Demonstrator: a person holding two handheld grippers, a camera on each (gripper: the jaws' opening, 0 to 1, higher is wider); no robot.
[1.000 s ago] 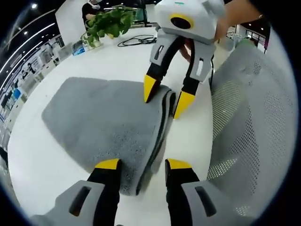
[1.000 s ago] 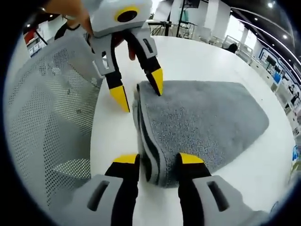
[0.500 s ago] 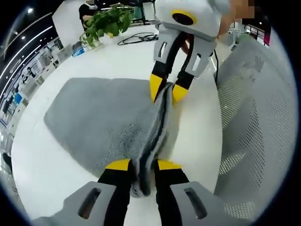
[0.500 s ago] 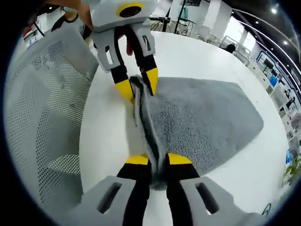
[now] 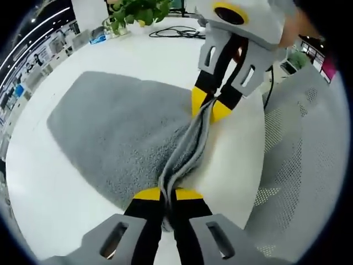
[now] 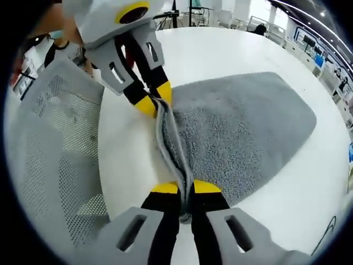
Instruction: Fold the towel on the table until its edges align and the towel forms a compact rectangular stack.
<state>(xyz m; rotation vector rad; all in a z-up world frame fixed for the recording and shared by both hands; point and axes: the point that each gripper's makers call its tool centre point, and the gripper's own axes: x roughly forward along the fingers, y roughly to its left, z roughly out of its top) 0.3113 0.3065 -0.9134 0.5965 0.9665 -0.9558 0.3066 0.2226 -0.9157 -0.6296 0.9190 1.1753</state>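
A grey towel (image 5: 118,130) lies folded on the white table (image 5: 49,193), its layered edge lifted into a ridge. My left gripper (image 5: 167,194) is shut on one end of that edge, and in the left gripper view my right gripper (image 5: 210,106) pinches the far end. In the right gripper view the towel (image 6: 237,127) spreads to the right. There my right gripper (image 6: 186,187) is shut on the near end of the edge and my left gripper (image 6: 156,99) holds the other end. The stretched edge (image 6: 171,141) hangs taut between the two.
A grey mesh chair (image 5: 300,160) stands close along the table edge beside the towel, seen also as the mesh chair (image 6: 49,154) in the right gripper view. A potted plant (image 5: 138,10) and a black cable (image 5: 176,32) sit at the table's far side.
Both grippers went from open around the towel's folded edge to shut on it, and they have lifted that edge off the table into a taut ridge.
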